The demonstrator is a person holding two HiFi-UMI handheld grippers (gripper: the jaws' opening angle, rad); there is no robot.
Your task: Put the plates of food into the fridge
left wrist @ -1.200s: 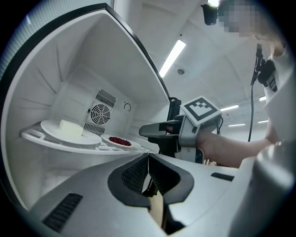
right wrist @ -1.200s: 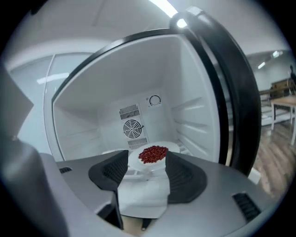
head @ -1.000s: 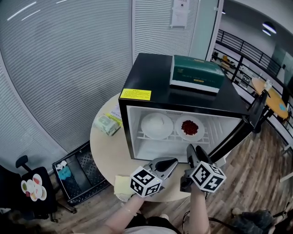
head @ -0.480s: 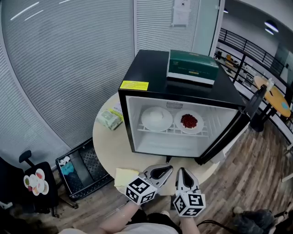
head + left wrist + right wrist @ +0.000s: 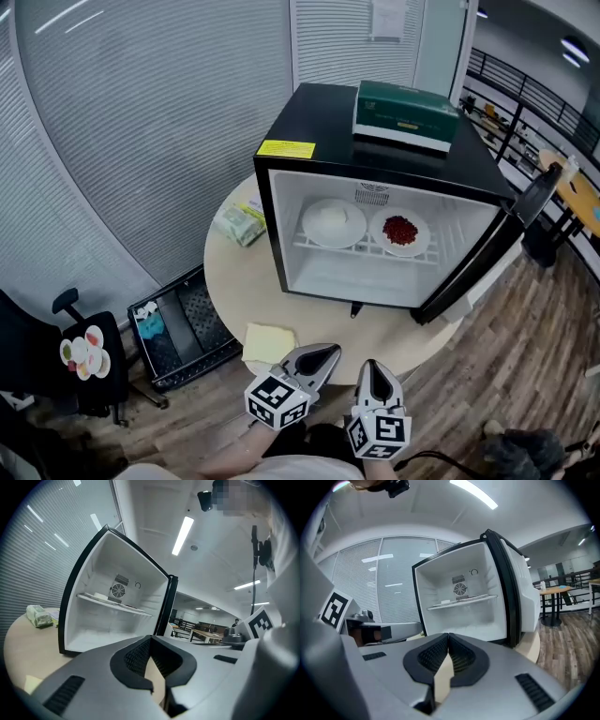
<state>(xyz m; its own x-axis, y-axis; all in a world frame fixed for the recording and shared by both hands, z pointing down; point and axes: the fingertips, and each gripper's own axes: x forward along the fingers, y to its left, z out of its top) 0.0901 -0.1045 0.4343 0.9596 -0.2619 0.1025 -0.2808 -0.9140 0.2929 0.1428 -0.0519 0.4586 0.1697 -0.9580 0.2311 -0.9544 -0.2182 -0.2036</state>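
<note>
The black mini fridge [image 5: 309, 122] stands on the round table [image 5: 239, 281] with its door [image 5: 497, 244] swung open to the right. On its shelf sit a white plate of pale food [image 5: 330, 223] and a plate of red food [image 5: 400, 231]. My left gripper [image 5: 321, 354] and right gripper [image 5: 371, 367] hover side by side at the table's near edge, well short of the fridge. Both are shut and hold nothing. In the left gripper view the left gripper [image 5: 150, 638] points at the open fridge [image 5: 93, 620]. In the right gripper view the right gripper [image 5: 448, 636] also faces the fridge [image 5: 459, 616].
A green box [image 5: 405, 115] lies on top of the fridge. A green packet [image 5: 242, 223] lies on the table left of the fridge, and a yellow cloth [image 5: 269, 342] near my left gripper. On the floor to the left are a black crate [image 5: 183, 328] and a chair [image 5: 84, 349].
Both grippers have pulled back from the fridge opening toward the person and sunk lower. The right jaws, apart a second ago, have come together. The plates stay on the shelf.
</note>
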